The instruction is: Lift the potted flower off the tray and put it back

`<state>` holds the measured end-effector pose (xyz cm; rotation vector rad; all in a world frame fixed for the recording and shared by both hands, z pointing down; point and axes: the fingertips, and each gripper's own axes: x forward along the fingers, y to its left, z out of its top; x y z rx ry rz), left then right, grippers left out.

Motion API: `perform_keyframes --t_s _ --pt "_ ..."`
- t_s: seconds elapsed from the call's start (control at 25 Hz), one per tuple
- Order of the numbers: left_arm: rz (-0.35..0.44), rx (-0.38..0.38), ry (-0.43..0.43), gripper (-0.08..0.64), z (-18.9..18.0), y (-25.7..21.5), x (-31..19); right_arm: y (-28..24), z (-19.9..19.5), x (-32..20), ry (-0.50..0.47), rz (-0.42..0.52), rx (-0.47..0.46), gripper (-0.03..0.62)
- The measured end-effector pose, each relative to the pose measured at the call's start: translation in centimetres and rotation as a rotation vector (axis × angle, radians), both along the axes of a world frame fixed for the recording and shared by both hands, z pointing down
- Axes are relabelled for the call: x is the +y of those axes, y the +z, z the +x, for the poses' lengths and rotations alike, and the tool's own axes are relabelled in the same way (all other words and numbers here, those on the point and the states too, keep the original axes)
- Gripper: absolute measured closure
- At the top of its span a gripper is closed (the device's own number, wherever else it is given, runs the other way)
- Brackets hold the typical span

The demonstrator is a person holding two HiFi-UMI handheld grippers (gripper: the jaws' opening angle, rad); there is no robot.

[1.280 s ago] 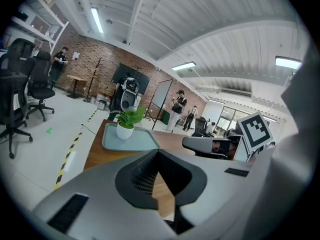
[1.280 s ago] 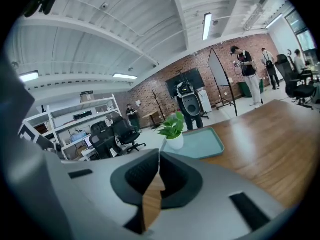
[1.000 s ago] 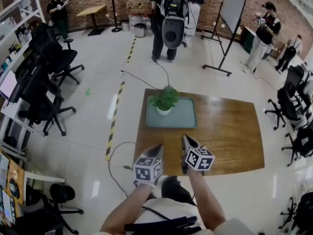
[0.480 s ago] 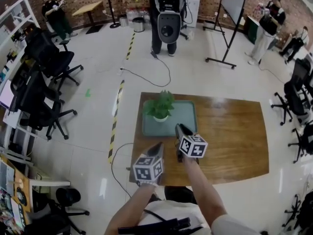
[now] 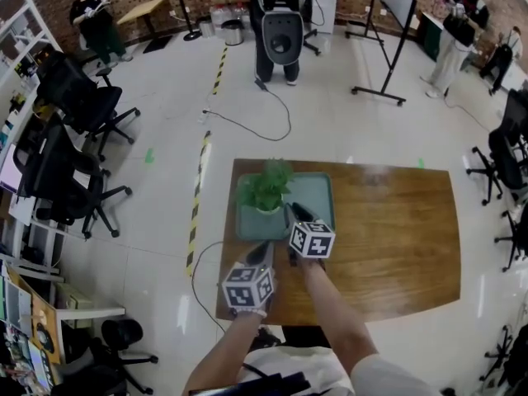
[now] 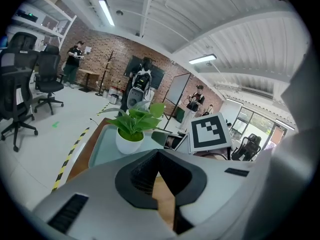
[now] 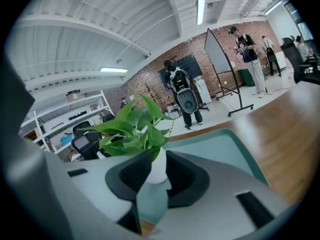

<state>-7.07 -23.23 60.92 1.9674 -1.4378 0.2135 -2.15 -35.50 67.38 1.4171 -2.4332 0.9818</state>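
Note:
The potted flower [image 5: 266, 186], green leaves in a small white pot, stands on the left part of the teal tray [image 5: 318, 190] on the wooden table [image 5: 388, 229]. My right gripper [image 5: 290, 211] reaches over the tray's front edge, just right of the pot. Its jaws have just been opening. In the right gripper view the pot [image 7: 160, 168] shows in the gap at the tips of the right gripper [image 7: 159, 156], and the pads do not press on it. My left gripper [image 5: 266, 247] hangs over bare wood short of the tray, shut and empty. The flower [image 6: 131, 129] lies ahead of the left gripper [image 6: 159, 156].
Office chairs [image 5: 74, 97] stand at the left. A striped floor tape [image 5: 198, 188] and a cable [image 5: 247, 130] run by the table's left side. A person beside a grey machine [image 5: 280, 31] and a whiteboard stand [image 5: 388, 23] are beyond the table.
Both grippers have moved forward toward the tray. The right one has gone from the table's near edge to beside the pot; the left one trails behind it.

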Motion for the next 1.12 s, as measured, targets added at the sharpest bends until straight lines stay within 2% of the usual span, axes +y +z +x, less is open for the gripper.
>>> perform_keyframes --t_s 0.24,0.64,0.76,1.0,1.12 --pt "-0.031 -0.005 -0.009 0.563 0.1 0.9 -0.5 0.5 -1.5 -1.3 -0.019 0.018 -0.022 0.472" --pt "-0.049 0.009 -0.042 0.565 -0.7 1.4 -0.6 2.2 -2.9 -3.2 0.003 -0.008 0.018 0.474" --pt "-0.057 0.013 -0.048 0.565 -0.8 1.6 -0.6 2.3 -2.9 -3.5 0.009 -0.013 0.018 0.505" --pt "-0.061 0.024 -0.058 0.565 -1.2 1.7 -0.6 2.6 -3.1 -3.6 0.011 -0.013 0.036 0.506" --pt "-0.063 0.028 -0.056 0.565 -1.0 1.7 -0.8 2.6 -2.8 -3.9 0.017 -0.009 0.067 0.541"
